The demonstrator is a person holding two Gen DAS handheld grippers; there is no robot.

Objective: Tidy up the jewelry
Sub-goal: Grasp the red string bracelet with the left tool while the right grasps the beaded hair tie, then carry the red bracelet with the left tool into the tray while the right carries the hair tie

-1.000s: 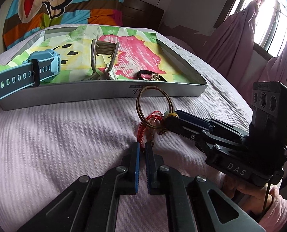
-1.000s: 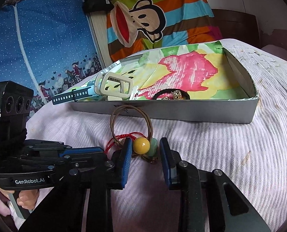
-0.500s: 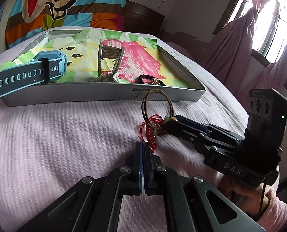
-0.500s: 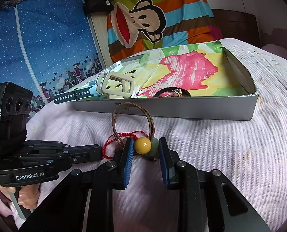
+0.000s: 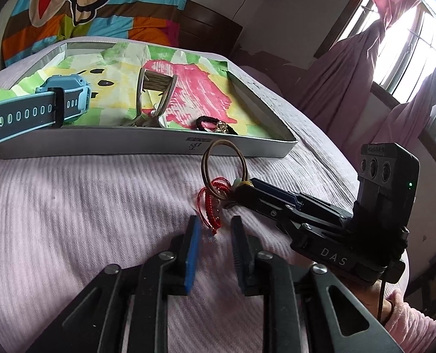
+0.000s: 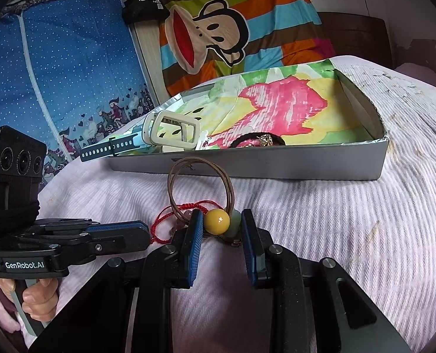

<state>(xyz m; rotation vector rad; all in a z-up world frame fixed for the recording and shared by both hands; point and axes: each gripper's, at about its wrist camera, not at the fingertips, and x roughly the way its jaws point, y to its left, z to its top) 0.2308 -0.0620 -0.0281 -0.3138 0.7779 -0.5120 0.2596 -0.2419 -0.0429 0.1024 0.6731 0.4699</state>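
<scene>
Near the gray box (image 5: 147,147), the left view shows a red string bracelet (image 5: 213,206) tangled with a thin brown ring (image 5: 224,166) on the bed (image 5: 71,206). The left tool (image 5: 213,226) is opening, the red string's end between its pads, not pinched.

From the right view, the right tool (image 6: 222,223) stands narrow, squeezing a yellow bead (image 6: 216,221) and a green bead (image 6: 235,225), close below the box.

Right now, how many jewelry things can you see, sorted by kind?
Watches: 2, blue, cream
Hair ties: 1, black
Wire bangles: 1, with yellow bead, in the right claw
Red cord bracelets: 1
Total: 5
</scene>
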